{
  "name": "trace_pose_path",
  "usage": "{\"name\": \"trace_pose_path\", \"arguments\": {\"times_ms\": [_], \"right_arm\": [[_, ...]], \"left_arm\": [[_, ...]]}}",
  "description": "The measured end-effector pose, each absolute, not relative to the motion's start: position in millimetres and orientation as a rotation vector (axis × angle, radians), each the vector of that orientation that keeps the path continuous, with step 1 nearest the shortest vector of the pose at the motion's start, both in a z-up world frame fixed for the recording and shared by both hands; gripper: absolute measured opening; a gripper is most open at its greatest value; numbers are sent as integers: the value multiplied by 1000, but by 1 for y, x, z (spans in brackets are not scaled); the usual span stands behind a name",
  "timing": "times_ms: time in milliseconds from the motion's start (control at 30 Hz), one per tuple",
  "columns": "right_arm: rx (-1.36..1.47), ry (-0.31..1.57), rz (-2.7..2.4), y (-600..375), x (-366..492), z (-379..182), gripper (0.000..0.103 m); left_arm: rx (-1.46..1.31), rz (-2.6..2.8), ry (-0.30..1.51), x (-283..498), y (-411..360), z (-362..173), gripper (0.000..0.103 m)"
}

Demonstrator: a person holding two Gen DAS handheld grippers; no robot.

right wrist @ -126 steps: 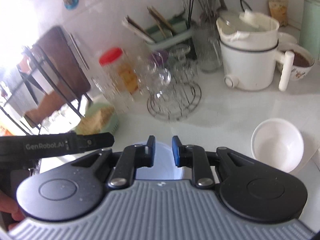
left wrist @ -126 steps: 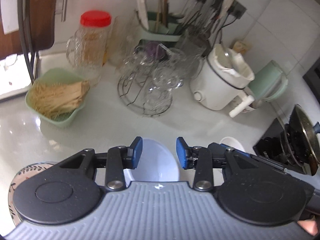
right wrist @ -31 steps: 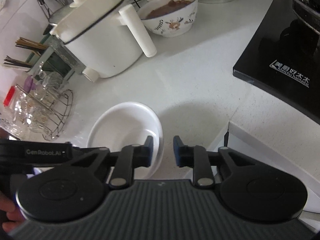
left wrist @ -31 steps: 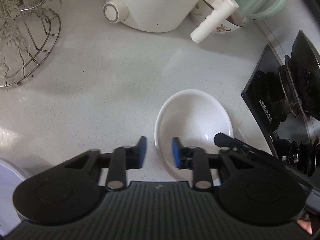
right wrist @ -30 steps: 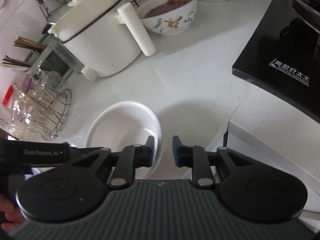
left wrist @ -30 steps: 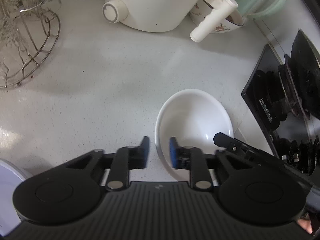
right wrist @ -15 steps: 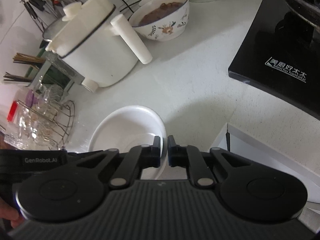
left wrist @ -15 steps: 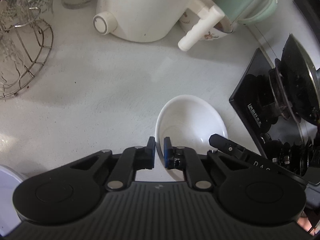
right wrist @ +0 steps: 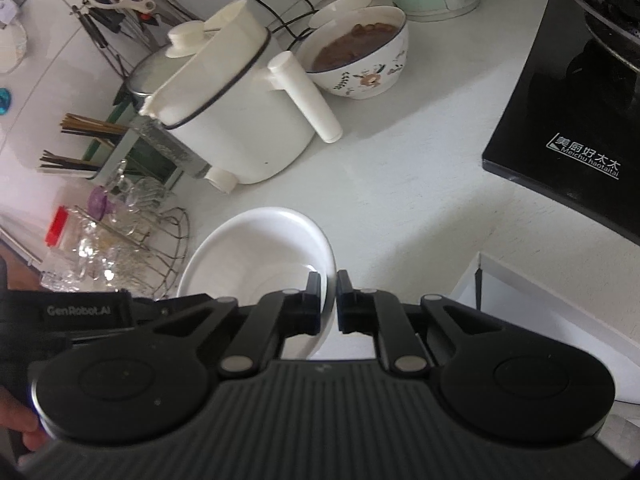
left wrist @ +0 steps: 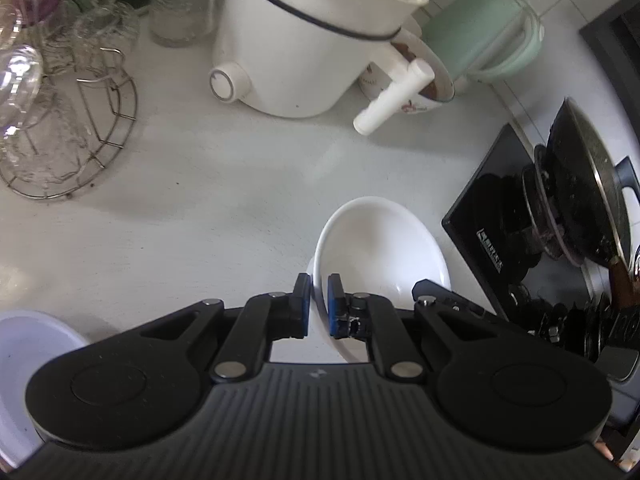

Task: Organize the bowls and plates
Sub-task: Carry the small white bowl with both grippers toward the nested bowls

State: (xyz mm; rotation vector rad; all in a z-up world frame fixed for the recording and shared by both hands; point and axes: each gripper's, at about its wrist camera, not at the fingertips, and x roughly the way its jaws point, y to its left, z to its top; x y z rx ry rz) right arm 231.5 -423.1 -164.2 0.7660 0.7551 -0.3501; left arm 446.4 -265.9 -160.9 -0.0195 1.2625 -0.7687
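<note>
A white bowl (left wrist: 380,252) is held between both grippers and looks lifted off the white counter (left wrist: 224,188). My left gripper (left wrist: 318,306) is shut on the bowl's left rim. My right gripper (right wrist: 329,300) is shut on the same bowl (right wrist: 260,256) at its right rim. A pale lilac bowl (left wrist: 28,360) sits at the lower left of the left wrist view, partly hidden by the gripper body.
A white electric pot (left wrist: 304,40) with a long handle stands behind, with a floral bowl of brown food (right wrist: 360,56) and a green kettle (left wrist: 484,36) beside it. A wire rack of glasses (left wrist: 52,120) is left. A black stove (right wrist: 580,120) with a pan is right.
Both grippers closed on opposite rims of the white bowl. The bowl now looks raised and tilted, and the views have pulled back slightly from the counter.
</note>
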Motion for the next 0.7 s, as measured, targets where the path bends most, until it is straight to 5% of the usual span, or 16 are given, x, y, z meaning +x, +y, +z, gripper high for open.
{"name": "trace_pose_path", "arguments": {"times_ms": [700], "right_arm": [[761,728,-220,-374,225,-116,13]], "left_arm": [[-161,-709,1189,418,-176,-107,11]]}}
